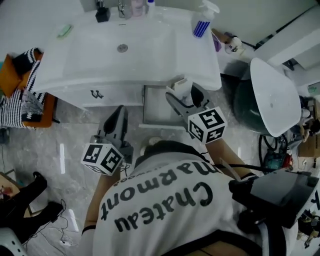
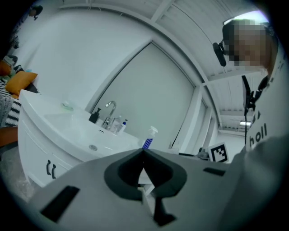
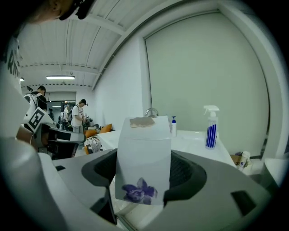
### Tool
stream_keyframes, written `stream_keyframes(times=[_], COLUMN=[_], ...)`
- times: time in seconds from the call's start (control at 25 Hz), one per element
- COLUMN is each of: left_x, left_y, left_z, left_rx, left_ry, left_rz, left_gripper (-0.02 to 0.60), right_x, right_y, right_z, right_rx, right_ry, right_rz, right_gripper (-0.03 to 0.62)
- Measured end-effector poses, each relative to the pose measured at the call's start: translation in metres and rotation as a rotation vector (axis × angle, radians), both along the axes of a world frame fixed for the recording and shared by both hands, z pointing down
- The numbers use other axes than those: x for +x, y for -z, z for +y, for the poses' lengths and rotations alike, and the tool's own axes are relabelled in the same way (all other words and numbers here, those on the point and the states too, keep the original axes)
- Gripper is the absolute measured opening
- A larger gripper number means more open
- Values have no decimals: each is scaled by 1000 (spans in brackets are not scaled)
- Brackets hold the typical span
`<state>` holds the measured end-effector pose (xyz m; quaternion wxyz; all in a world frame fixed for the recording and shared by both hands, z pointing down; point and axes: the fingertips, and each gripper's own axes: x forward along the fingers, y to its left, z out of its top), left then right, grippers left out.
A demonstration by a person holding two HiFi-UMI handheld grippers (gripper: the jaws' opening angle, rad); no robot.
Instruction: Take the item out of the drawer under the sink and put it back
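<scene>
Seen from above, the right gripper (image 1: 186, 98) clamps a white box (image 3: 144, 153) printed with a purple flower over the open drawer (image 1: 154, 107), under the sink (image 1: 150, 45) at 12 o'clock, while the left gripper (image 1: 119, 114), jaws pressed together and empty, hangs at the drawer's 8 o'clock.

Two grippers: left gripper (image 1: 119, 112), right gripper (image 1: 183, 92). One box (image 3: 143, 153) (white, purple flower). On the sink (image 1: 150, 50): one spray bottle (image 1: 202, 22), one tap (image 1: 122, 8); under it, one drawer (image 1: 154, 107).
</scene>
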<state>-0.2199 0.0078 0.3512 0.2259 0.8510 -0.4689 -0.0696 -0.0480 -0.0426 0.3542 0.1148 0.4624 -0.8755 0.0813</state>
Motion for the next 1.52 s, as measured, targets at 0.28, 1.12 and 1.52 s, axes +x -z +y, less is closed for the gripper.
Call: stream_keyframes(times=[0.28,1.12,1.52], left_x=[34,128,182], left_y=[8,45,41], left_z=[-19,-119,-179], left_rx=[-16,50,35], left_ry=[-139,-83,37], left_rz=[-22,-54,-141], left_gripper=[8,8,8], right_x=[16,96,131], right_y=[49,90,74], right_z=[-6,-139,-216], right_rx=[80,152,125], right_ry=[-39,-15,117], right_rz=[-11,-70,-85], right_gripper=[331,331,330])
